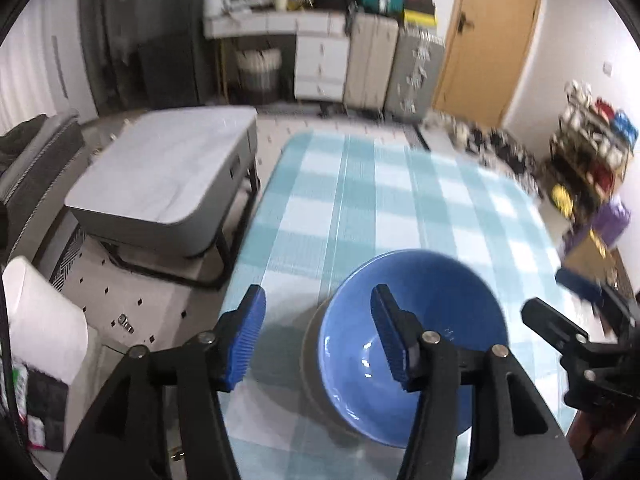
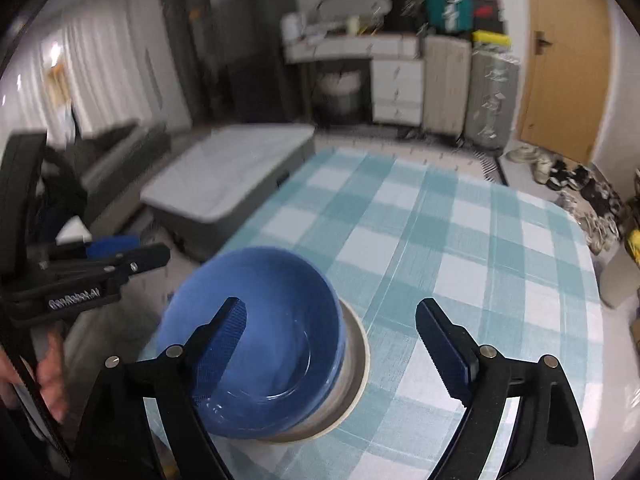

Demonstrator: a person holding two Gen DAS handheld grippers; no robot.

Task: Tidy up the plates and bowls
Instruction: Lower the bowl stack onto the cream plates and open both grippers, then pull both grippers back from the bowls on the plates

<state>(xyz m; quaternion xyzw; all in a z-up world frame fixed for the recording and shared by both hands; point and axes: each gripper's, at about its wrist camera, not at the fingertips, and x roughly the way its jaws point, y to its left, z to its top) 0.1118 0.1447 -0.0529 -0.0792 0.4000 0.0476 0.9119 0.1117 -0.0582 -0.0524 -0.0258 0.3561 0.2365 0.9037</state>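
Observation:
A blue bowl [image 1: 440, 312] [image 2: 272, 308] sits nested in a grey-beige dish [image 1: 312, 344] [image 2: 356, 356] near the front of the checked tablecloth [image 1: 360, 208] [image 2: 460, 240]. My left gripper [image 1: 318, 296] is open above the bowl's left rim, one finger over the bowl and the other over the cloth, with nothing pressed between the pads. My right gripper [image 2: 331, 306] is open wide over the bowl's right rim and touches nothing. Each gripper also shows at the edge of the other's view: the right gripper [image 1: 560, 320] and the left gripper [image 2: 120, 264].
A low grey coffee table [image 1: 168, 168] [image 2: 228, 176] stands on the floor left of the dining table. Behind it are a sofa [image 1: 36, 152], cabinets and a wooden door [image 1: 488, 40]. Shoes and a cluttered rack [image 1: 592, 152] stand at the right. A person's hand [image 2: 52, 376] holds the left gripper.

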